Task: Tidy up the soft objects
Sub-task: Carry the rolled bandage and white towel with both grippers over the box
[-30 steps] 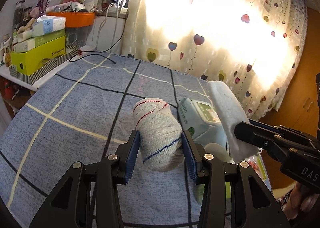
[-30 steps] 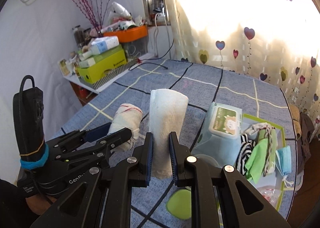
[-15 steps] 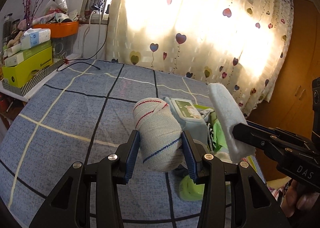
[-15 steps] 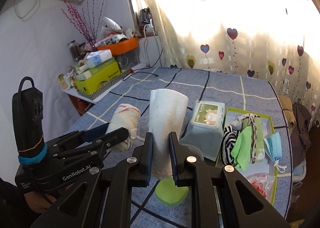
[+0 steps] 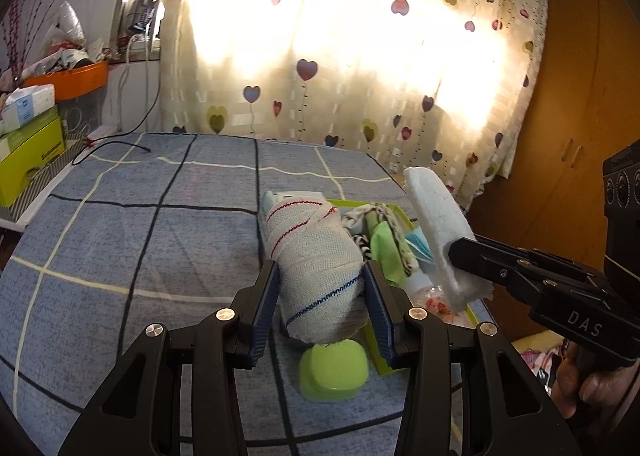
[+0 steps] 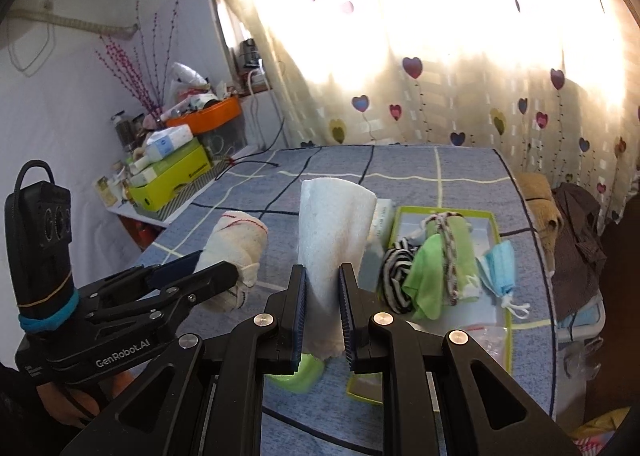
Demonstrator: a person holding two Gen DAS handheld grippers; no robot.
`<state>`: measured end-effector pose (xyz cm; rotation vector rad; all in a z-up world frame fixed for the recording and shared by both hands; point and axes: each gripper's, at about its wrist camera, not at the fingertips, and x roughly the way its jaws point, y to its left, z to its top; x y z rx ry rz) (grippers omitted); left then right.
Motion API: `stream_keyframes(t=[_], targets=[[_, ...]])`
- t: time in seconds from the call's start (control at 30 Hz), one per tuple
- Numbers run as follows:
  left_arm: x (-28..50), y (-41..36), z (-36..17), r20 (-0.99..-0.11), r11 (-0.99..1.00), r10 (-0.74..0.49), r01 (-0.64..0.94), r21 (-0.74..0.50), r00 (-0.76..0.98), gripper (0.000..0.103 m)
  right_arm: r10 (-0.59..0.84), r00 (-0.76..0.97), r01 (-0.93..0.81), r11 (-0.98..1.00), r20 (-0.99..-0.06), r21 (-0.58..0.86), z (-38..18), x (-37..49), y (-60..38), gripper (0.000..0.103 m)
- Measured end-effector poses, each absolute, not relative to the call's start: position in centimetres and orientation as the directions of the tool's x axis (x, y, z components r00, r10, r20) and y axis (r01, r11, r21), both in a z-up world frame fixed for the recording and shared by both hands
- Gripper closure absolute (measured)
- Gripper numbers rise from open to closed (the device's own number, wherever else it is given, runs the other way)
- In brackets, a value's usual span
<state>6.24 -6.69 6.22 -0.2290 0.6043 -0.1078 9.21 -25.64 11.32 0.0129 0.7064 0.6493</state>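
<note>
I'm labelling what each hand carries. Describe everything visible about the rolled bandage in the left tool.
The rolled bandage is a thick cylinder of off-white woven gauze with thin red stripes near its far end and a blue stitched line near the near end, whose edge looks frayed. It looks soft. The left tool holds it off the blue checked tablecloth, a blue pad pressing each side, its axis pointing away from the camera. Only those pads touch it.

Strong daylight blows out the heart-print curtain – backlit glare, dimmer foreground – with fisheye bending and dark vignetted corners in both wrist views
</note>
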Motion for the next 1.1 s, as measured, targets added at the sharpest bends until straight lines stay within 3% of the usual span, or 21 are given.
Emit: stream_keyframes(t=[0.4, 1.1], targets=[[7.5, -11.1, 5.5, -0.58, 0.964, -0.246, 0.131, -0.232, 0.777, 0.059, 0.502, 0.618, -0.454, 0.856, -0.605, 0.246, 10.2, 9.8, -31.3, 0.088], [9.5, -14.7, 3.4, -0.638, 0.958, -0.284, 0.182, -0.222, 0.716, 0.059, 0.422, 0.555, -0.361, 0.898, -0.717, 0.25, 3.9, 12.7, -34.0, 0.088]])
